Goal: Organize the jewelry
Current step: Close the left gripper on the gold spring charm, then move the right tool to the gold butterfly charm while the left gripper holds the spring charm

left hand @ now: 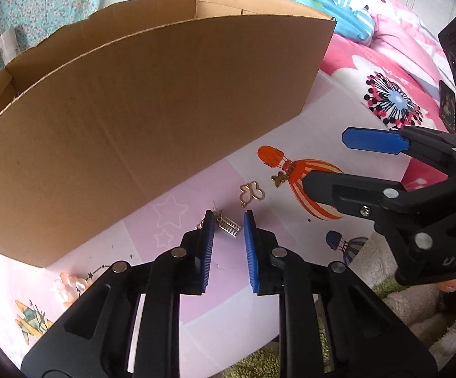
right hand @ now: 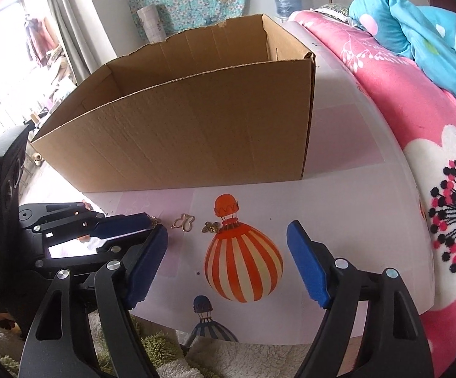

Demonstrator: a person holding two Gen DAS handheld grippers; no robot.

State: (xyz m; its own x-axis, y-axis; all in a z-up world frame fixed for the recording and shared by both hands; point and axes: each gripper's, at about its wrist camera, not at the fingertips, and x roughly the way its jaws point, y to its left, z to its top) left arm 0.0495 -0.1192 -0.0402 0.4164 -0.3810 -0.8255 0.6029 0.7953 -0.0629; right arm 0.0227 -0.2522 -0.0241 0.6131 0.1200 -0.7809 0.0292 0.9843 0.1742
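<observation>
Two grippers work over the balloon-print mat [right hand: 338, 195]. The left gripper [left hand: 228, 223] has its jaws narrowed around a silver ladder-like charm [left hand: 228, 226], pads apparently not pressing it. At its one o'clock lie a butterfly-outline pendant [left hand: 252, 194] and small gold butterfly [left hand: 279, 179]. The right gripper [right hand: 228, 236] gapes wide, empty. The cardboard box [right hand: 196, 132] stands at twelve o'clock.

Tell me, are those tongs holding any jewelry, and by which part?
Neither grips anything yet. The left tongs stand around a small silver charm on the mat, pads not touching it. The right tongs are wide open and empty.
</observation>
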